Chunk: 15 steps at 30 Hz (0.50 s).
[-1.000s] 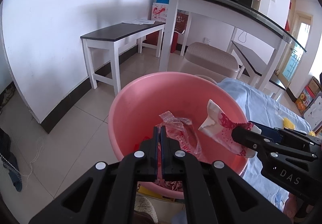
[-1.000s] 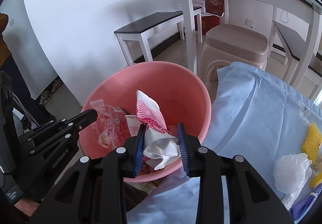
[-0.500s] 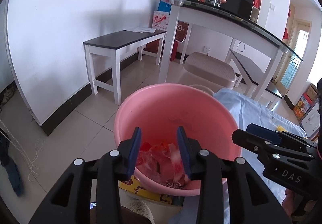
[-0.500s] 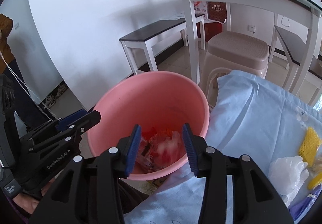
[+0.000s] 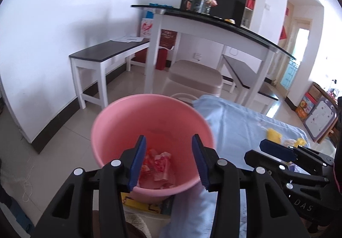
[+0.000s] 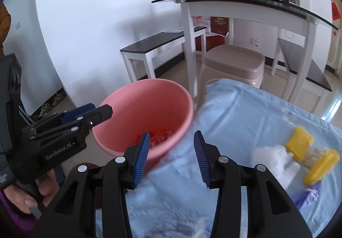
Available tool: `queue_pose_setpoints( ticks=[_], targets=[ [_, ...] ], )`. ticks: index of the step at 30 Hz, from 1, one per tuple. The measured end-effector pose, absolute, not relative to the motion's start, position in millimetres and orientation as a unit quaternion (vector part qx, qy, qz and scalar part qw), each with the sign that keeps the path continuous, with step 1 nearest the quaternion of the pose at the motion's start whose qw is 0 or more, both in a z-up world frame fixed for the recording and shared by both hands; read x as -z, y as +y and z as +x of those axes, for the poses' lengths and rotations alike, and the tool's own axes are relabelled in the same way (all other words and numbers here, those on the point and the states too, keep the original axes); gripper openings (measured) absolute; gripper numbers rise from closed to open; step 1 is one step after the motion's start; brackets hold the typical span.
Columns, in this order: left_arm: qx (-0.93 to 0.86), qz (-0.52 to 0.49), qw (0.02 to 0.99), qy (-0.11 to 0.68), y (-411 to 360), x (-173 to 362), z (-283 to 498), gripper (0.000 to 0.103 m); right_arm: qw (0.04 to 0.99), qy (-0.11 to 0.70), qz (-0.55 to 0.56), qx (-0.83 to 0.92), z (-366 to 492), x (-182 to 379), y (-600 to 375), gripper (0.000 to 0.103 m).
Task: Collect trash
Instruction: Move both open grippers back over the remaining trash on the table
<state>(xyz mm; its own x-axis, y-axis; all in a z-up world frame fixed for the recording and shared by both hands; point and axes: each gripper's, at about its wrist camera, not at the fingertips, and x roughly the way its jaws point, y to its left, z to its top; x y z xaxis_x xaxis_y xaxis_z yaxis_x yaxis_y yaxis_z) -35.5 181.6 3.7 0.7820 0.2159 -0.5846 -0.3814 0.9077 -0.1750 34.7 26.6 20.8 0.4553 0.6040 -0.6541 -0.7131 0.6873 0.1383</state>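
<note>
A pink bucket stands on the floor beside a table under a blue cloth. Red and white wrappers lie at its bottom. My left gripper hovers above the bucket's near rim, its jaws opening with nothing between them. In the right wrist view the bucket sits left of centre with the wrappers inside. My right gripper is open and empty over the bucket's edge and the cloth. Right of it lie a white crumpled bag, yellow pieces and a purple wrapper.
A beige plastic stool stands just behind the bucket. A glass-topped white table rises beyond it, with a dark-topped bench along the wall. A person's hand holds the left gripper's handle.
Both grippers let their wrappers fall into the bucket and their jaws spread. Both have since drawn back and up from it, the right one shifting over the cloth.
</note>
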Motion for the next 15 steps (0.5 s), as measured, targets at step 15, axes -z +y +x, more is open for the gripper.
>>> queue_pose_setpoints(
  ticks=[15],
  targets=[
    [-0.060, -0.133, 0.938, 0.315, 104.4, 6.5, -15.5, 0.045, 0.885, 0.366, -0.057, -0.281, 30.2, -10.7, -92.8, 0.044]
  ],
)
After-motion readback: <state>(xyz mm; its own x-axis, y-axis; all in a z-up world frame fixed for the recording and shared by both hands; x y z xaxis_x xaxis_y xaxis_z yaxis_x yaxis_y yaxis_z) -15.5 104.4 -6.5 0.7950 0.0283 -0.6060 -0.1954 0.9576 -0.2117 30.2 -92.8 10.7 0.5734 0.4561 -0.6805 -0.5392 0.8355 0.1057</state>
